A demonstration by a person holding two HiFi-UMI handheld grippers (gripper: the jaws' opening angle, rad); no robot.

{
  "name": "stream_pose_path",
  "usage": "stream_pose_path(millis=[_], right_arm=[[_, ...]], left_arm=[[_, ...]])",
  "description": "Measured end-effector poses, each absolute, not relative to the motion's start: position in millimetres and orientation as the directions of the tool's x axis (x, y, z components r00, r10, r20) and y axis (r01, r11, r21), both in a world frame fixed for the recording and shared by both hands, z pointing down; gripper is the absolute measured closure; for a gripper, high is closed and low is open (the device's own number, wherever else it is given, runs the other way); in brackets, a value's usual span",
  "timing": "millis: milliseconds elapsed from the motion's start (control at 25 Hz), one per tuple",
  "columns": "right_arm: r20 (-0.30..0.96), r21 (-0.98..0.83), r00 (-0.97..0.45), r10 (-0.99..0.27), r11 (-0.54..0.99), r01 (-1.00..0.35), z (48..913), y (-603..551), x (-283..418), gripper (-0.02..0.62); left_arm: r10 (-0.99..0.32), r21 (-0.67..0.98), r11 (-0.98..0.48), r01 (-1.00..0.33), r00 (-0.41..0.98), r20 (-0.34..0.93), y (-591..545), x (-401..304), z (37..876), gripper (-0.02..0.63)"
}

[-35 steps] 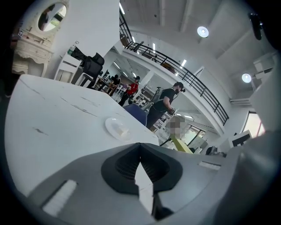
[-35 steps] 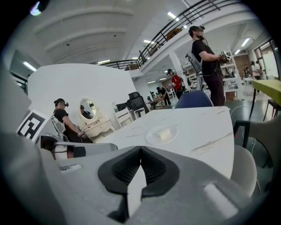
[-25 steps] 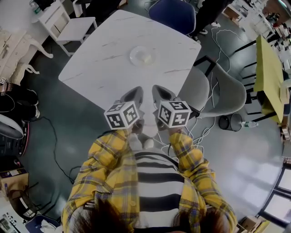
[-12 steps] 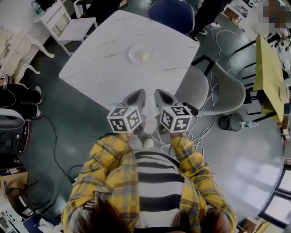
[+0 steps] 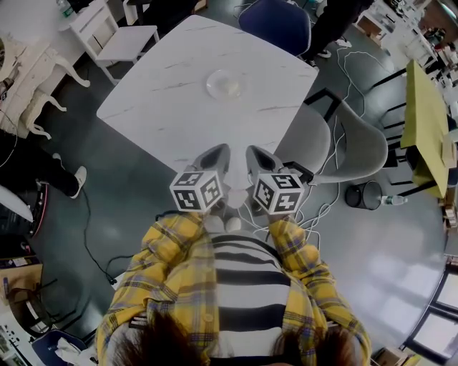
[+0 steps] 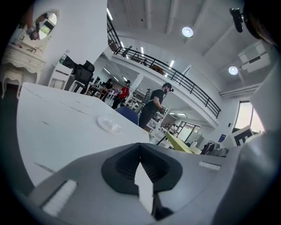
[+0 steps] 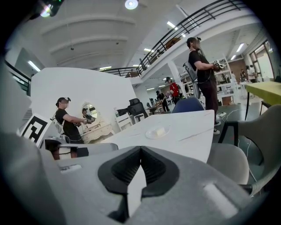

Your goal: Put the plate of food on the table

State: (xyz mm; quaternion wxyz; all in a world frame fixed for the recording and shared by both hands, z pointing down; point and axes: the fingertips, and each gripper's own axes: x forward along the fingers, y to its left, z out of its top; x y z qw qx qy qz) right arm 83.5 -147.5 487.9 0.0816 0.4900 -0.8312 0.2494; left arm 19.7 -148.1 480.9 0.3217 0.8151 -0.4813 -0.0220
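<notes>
A clear glass plate (image 5: 224, 84) with a pale bit of food rests on the white marble table (image 5: 157, 107), toward its far side. The same plate (image 6: 109, 124) shows in the left gripper view and, as plate (image 7: 157, 131), in the right gripper view. My left gripper (image 5: 218, 153) and right gripper (image 5: 252, 153) hover side by side at the table's near edge, well short of the plate. The jaws of both are pressed together with nothing between them, as seen in the left gripper (image 6: 140, 150) and right gripper (image 7: 140, 152) views.
A grey chair (image 5: 343, 143) stands at the table's right side, a blue chair (image 5: 275, 21) at its far end, and a white bench (image 5: 122, 39) at far left. A yellow table (image 5: 424, 107) is farther right. Cables lie on the dark floor. People stand in the background.
Both grippers stay shut and almost in place at the near edge. A bystander's legs at the left have moved off toward the lower left.
</notes>
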Motion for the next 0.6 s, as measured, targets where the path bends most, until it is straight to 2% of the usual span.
stream_pose_path(millis=[600], right_arm=[[0.399,-0.326,-0.495,-0.772,0.385,-0.863,493.5,-136.6,79.9,0.598]], left_arm=[[-0.785,0.545,-0.346,-0.763,0.554,0.278,-142.8,21.5,481.9,0.611]])
